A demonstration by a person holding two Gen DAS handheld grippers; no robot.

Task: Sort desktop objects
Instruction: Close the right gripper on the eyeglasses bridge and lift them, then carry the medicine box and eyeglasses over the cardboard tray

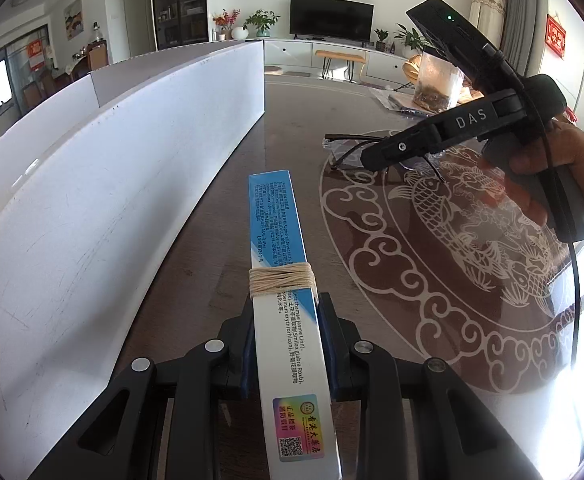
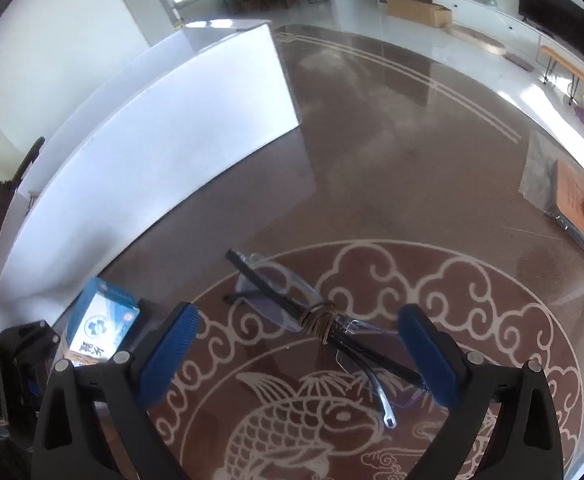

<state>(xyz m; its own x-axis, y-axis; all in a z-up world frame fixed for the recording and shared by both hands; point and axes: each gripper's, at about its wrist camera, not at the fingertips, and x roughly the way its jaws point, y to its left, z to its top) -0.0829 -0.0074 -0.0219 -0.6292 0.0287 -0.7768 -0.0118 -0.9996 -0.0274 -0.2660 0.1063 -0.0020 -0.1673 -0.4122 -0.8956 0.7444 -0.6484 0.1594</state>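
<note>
My left gripper is shut on a long blue and white box with twine wound round its middle. The box sticks forward along the brown table, beside a white board. The box end also shows in the right wrist view. My right gripper is open and hovers over rimless glasses with dark arms bound by brown cord. The glasses lie on the table's fish pattern, between the blue pads. In the left wrist view the right gripper hangs over the glasses.
A tall white board stands along the left of the table, also in the right wrist view. A clear bag of dried goods and a wrapped flat package lie at the far right of the table.
</note>
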